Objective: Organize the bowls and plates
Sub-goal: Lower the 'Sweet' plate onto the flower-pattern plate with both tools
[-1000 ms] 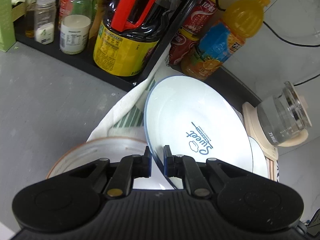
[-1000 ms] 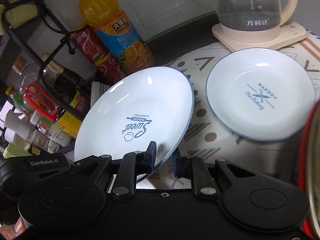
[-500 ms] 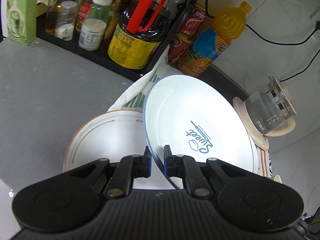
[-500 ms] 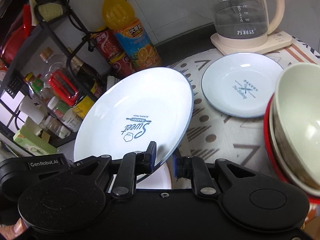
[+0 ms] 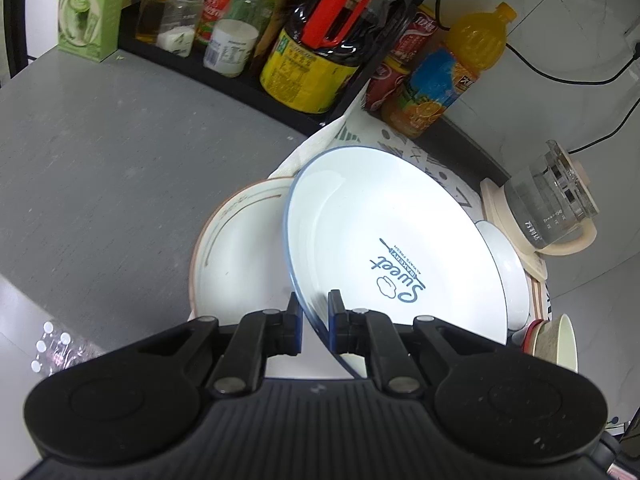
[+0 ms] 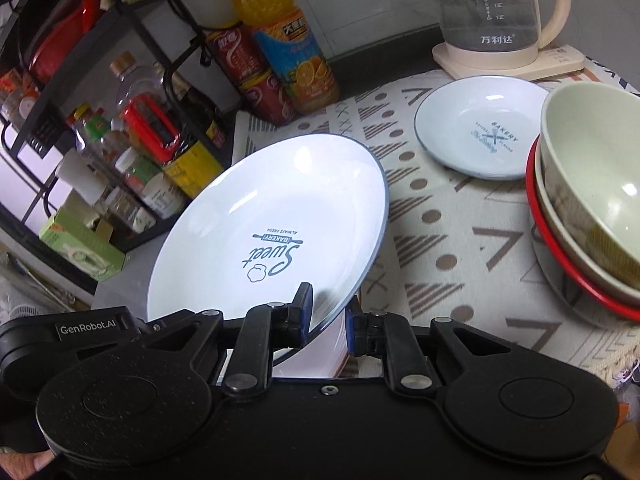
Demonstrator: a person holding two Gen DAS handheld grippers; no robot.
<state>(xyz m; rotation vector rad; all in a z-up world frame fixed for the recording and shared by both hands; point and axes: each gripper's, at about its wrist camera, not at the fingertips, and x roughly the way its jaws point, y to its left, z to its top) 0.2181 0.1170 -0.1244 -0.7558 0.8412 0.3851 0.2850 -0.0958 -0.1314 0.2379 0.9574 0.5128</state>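
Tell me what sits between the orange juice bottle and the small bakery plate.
In the right wrist view, only patterned cloth lies between the orange juice bottle and the small bakery plate.

brown-rimmed plate (image 5: pixel 240 248) half hidden behind Sweet plate (image 5: pixel 392 248), stacked bowls (image 6: pixel 592 200) cropped

The left matte black plastic two-finger gripper (image 5: pixel 313 322) has a ribbed, dark body, two large round discs at its shoulders, and angular linkage arms pinned with silver rivets; a small silver screw sits at the centre of its front edge. Blue pads line the inner faces of its fingertips (image 5: pixel 335 316). The right matte black plastic two-finger gripper (image 6: pixel 327 318) shares the build, with a finely speckled smooth body, a single screw at centre front, silver pivot pins and blue-edged jaws. White lettering reading "GenRobot.AI" marks a black block on its left flank. Bare skin of a fingertip (image 6: pixel 32 460) shows at the lower left corner.
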